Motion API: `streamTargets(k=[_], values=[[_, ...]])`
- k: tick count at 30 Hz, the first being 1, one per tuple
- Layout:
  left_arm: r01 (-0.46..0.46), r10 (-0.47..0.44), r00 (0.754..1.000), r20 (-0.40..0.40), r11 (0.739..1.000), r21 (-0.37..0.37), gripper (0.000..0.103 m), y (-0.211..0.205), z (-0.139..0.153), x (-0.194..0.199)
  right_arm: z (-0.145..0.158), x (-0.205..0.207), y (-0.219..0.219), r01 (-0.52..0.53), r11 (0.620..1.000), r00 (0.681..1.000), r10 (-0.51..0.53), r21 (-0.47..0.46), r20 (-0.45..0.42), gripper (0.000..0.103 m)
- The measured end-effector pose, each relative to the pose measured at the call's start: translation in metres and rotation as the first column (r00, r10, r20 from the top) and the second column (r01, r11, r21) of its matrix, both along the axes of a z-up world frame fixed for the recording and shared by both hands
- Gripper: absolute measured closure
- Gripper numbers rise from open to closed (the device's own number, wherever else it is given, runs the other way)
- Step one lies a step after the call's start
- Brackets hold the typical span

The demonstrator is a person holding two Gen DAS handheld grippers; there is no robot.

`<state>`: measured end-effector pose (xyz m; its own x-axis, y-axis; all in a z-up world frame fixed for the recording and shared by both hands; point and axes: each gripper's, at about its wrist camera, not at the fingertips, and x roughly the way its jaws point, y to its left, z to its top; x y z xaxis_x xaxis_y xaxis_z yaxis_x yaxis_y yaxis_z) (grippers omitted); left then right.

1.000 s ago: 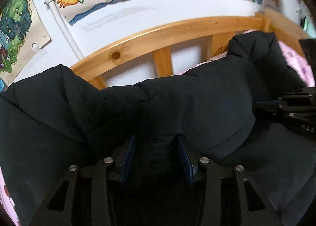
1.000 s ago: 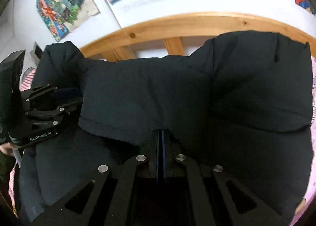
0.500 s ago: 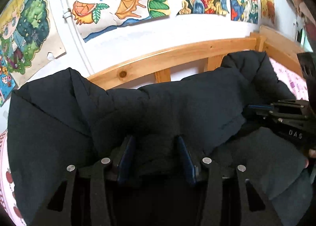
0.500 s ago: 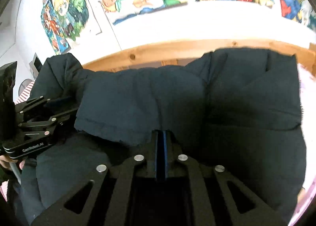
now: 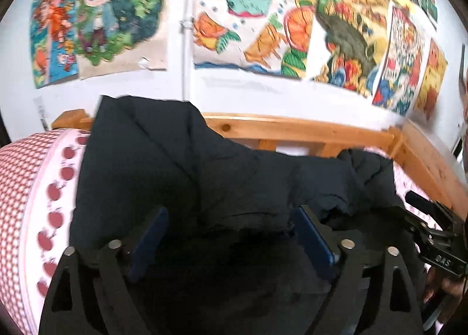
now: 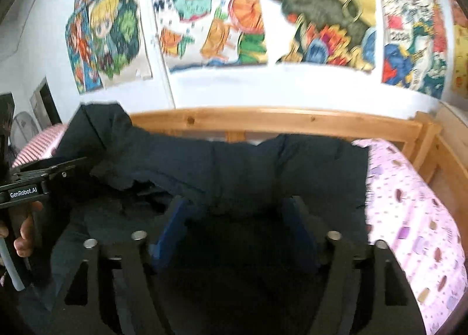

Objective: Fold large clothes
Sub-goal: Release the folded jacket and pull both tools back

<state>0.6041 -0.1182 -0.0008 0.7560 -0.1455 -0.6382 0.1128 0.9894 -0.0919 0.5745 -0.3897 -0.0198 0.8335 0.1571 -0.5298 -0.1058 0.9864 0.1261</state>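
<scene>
The dark padded jacket (image 6: 263,165) lies bunched on the bed (image 6: 415,218) against its wooden headboard edge, one fold apparently laid over, with both the left gripper (image 5: 231,235) and right gripper (image 6: 237,224) spread wide, gripping nothing; tidying folds seemingly remain.

Both grippers, L (image 5: 231,235) and R (image 6: 237,224), now spread wide, were clamped on black padded jacket (image 6: 234,165); jacket's raised fold has dropped.
</scene>
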Motion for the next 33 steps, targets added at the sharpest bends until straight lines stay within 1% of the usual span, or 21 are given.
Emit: streamTargets(k=[1,3,5,8,9,10,15,19,23,27,30,32,33], values=[[-0.007,0.008,1.0,0.012,1.0,-0.004,0.007,0.001,0.002,-0.006,0.003,-0.006,-0.003,0.006,1.0,1.0,-0.006,0.011,0.004,0.022],[-0.016,0.016,0.999,0.046,1.0,-0.011,0.004,0.0,0.01,-0.016,0.009,-0.015,-0.009,0.017,0.999,1.0,-0.017,0.035,0.015,0.018],[-0.016,0.018,0.997,0.074,1.0,-0.017,0.0,0.0,0.016,-0.028,0.015,-0.025,-0.012,0.02,0.999,1.0,-0.02,0.039,0.012,0.017],[-0.024,0.026,0.994,0.11,1.0,-0.016,0.0,-0.004,0.025,-0.047,0.023,-0.04,-0.012,0.037,0.999,0.999,-0.038,0.023,0.028,0.009],[-0.025,0.027,0.991,0.129,1.0,-0.016,0.0,-0.005,0.029,-0.055,0.027,-0.048,-0.012,0.042,0.999,0.998,-0.043,0.019,0.041,0.005],[-0.027,0.029,0.99,0.139,0.999,-0.019,0.0,-0.006,0.032,-0.062,0.031,-0.057,-0.011,0.046,0.999,0.997,-0.047,0.016,0.054,0.003],[-0.031,0.039,0.983,0.182,0.998,-0.045,0.0,-0.007,0.048,-0.099,0.053,-0.1,-0.009,0.053,0.999,0.992,-0.051,-0.012,0.117,0.002],[-0.033,0.035,0.975,0.218,0.999,-0.012,0.0,-0.008,0.061,-0.131,0.066,-0.129,-0.006,0.058,0.998,0.988,-0.055,-0.016,0.142,0.002],[-0.036,0.041,0.974,0.224,0.999,-0.028,0.0,0.0,0.069,-0.159,0.075,-0.162,-0.001,0.057,0.998,0.983,-0.049,-0.039,0.177,0.002],[-0.032,0.03,0.968,0.25,0.999,0.005,0.0,0.005,0.08,-0.189,0.08,-0.191,0.001,0.072,0.996,0.975,-0.06,-0.049,0.213,0.002],[-0.024,0.021,0.965,0.261,1.0,0.009,0.0,0.007,0.085,-0.208,0.083,-0.213,0.002,0.076,0.996,0.972,-0.063,-0.046,0.227,0.002],[-0.023,0.022,0.966,0.258,1.0,0.003,0.0,0.01,0.087,-0.219,0.083,-0.225,0.004,0.07,0.996,0.976,-0.055,-0.062,0.211,0.002],[-0.02,0.021,0.965,0.26,1.0,-0.005,0.0,0.013,0.088,-0.228,0.083,-0.231,0.006,0.063,0.994,0.979,-0.045,-0.085,0.196,0.002]])
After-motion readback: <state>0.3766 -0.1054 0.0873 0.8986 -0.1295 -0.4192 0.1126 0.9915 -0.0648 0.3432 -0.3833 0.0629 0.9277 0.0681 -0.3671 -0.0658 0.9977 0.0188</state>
